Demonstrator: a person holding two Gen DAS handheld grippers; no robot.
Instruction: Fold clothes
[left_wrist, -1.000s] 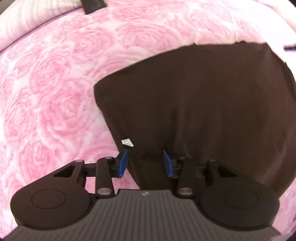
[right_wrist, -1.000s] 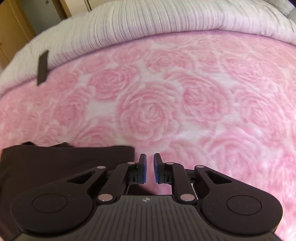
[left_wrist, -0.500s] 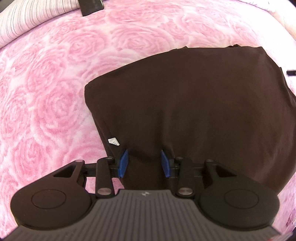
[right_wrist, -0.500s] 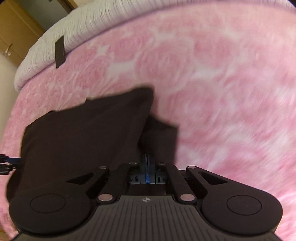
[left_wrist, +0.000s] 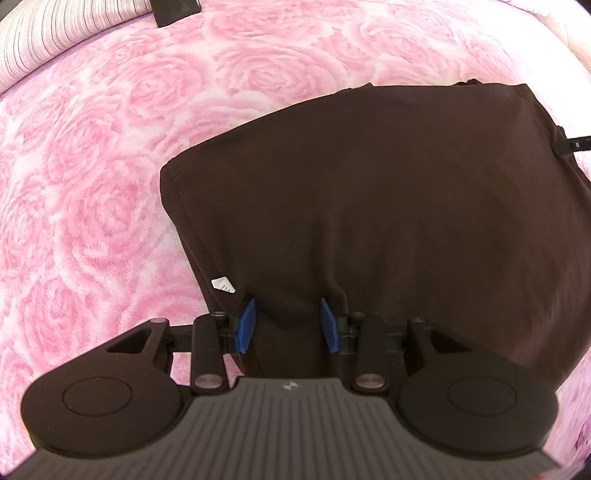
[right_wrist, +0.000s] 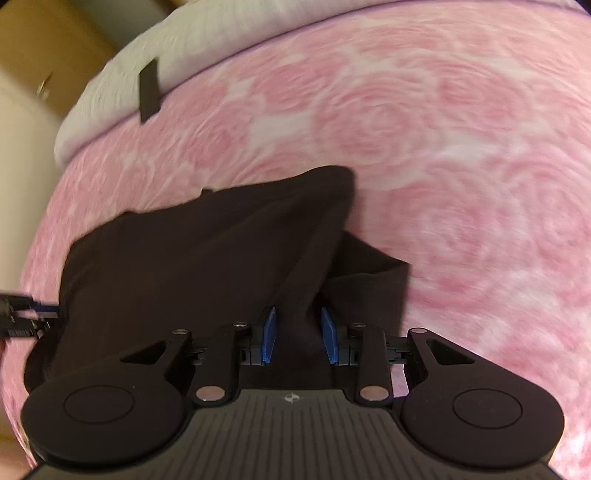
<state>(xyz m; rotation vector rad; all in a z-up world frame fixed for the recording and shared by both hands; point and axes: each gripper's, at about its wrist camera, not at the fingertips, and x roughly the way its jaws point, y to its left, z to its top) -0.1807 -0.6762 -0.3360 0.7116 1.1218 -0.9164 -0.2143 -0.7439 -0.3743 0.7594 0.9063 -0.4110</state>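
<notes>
Garment (left_wrist: 388, 192), dark brown, lies spread on the bed's pink rose-patterned blanket (left_wrist: 92, 184), already folded into a rough rectangle; small white tag (left_wrist: 222, 285) shows at its near left edge.

Left gripper (left_wrist: 288, 319): jaws apart, blue pads straddling a raised ridge of the near hem, cloth between them but not pinched. Released, as far as the view shows.

Right gripper (right_wrist: 298, 334): jaws likewise apart, a bunched fold of the same cloth (right_wrist: 207, 251) rising between the pads. A loose flap trails out to the right of it. View is motion-blurred.

Key relation: garment extends forward and away from both grippers, long axis running side to side between them. Each gripper sits at one end of the near edge, so neither is markedly nearer. Both are held low, fingers pointing forward along the bed.

Judgement: next fold likely carries the near edge over toward the far edge; both grippers must first close on the hem.

Striped bedding (right_wrist: 229, 48) and a dark flat object (right_wrist: 149, 90) lie at the far side.
</notes>
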